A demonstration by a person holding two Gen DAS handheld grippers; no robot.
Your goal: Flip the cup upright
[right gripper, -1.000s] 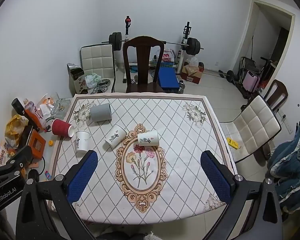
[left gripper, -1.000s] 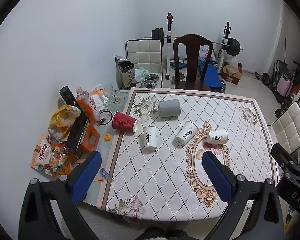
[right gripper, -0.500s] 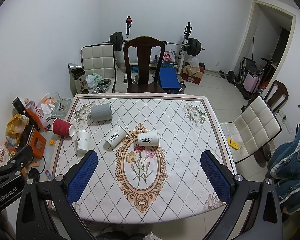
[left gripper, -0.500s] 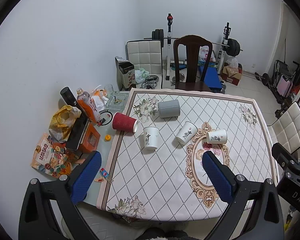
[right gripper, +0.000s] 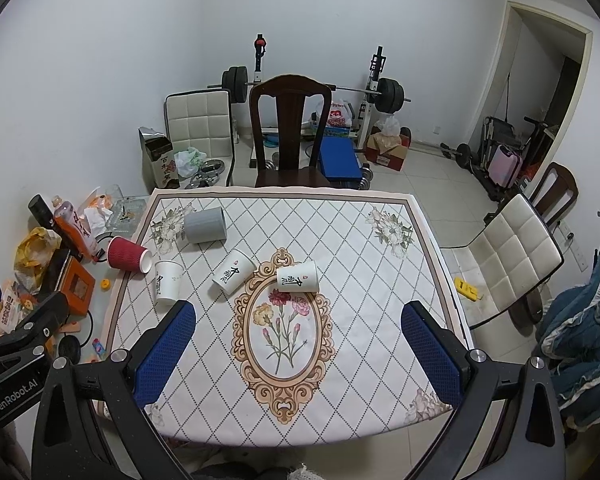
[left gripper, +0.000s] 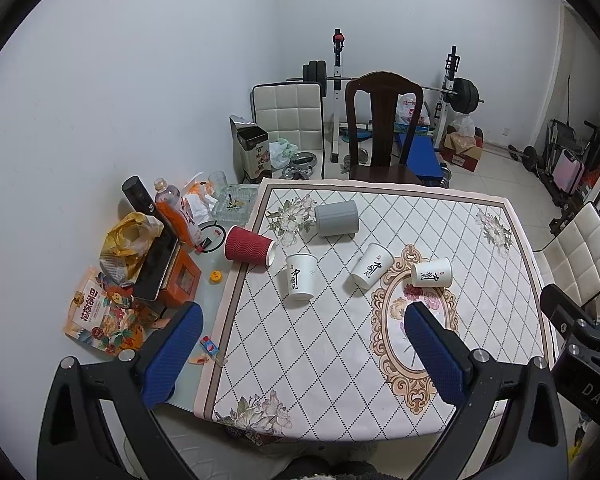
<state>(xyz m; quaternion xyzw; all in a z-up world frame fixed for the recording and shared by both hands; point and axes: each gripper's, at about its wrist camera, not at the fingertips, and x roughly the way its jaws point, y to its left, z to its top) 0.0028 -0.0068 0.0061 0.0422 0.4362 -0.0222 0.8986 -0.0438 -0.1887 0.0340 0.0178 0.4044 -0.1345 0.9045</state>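
Five cups on their sides on a quilted, diamond-stitched cloth (right gripper: 340, 240) with a floral oval medallion. Ribbed red cup (left gripper: 248, 245), corrugated, at the cloth's left edge, mouth toward the middle. Smooth grey cup (left gripper: 337, 219), cylindrical, farthest away. Three white paper cups, tapered, printed with black characters: left white cup (left gripper: 301, 276), middle white cup (left gripper: 372, 265), right white cup (left gripper: 432, 273) on the medallion's rim.

Left gripper (left gripper: 300, 350): jaws spread wide, nothing between, touching nothing; blue textured pads (left gripper: 172, 354) on black frames. All cups well ahead of the tips, left white cup nearest to the gap's line.

Right gripper (right gripper: 296, 350): jaws equally wide apart, empty, above the medallion's flowers. Right white cup (right gripper: 298, 277) straight ahead between the fingers, middle white cup (right gripper: 233, 271) ahead toward the left finger, red cup (right gripper: 129, 254) and grey cup (right gripper: 205, 225) farther left.
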